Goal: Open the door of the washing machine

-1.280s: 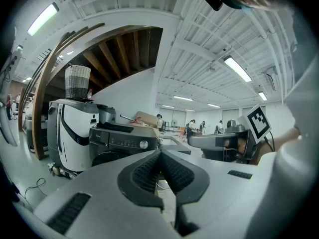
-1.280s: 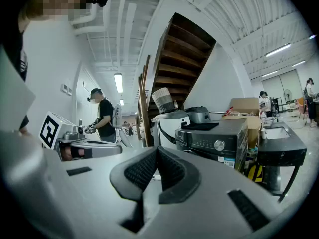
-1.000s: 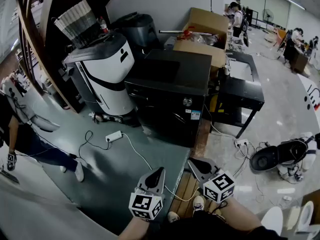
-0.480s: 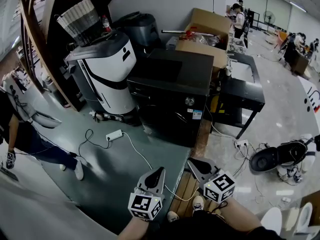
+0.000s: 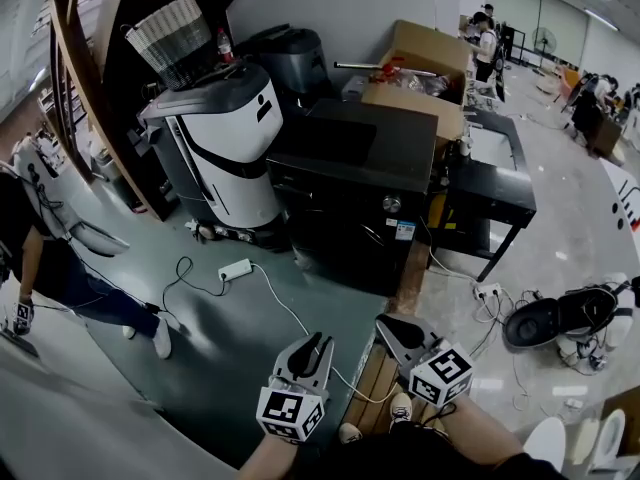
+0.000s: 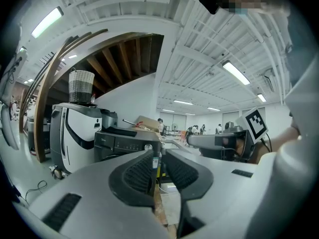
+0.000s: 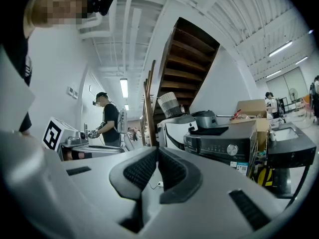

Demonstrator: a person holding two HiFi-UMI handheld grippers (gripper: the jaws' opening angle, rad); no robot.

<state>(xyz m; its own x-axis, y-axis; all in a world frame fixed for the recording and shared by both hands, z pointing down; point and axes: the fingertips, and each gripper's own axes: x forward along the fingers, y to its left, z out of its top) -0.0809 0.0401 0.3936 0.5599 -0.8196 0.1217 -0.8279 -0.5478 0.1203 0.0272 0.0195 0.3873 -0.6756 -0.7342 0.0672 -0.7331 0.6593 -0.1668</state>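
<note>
While beyond right tool (image 5: pixel 383 322), washing machine (image 5: pixel 345 203)

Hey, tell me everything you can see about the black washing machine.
The washing machine is a boxy black front-loader with a flat, glossy top. Its front panel carries a round silvery knob and, below that, a small blue-and-white label. The door looks shut, though the dark front hides its detail. It stands upright on the floor, between a white-and-black machine and a black table, with cardboard boxes behind it.
</note>
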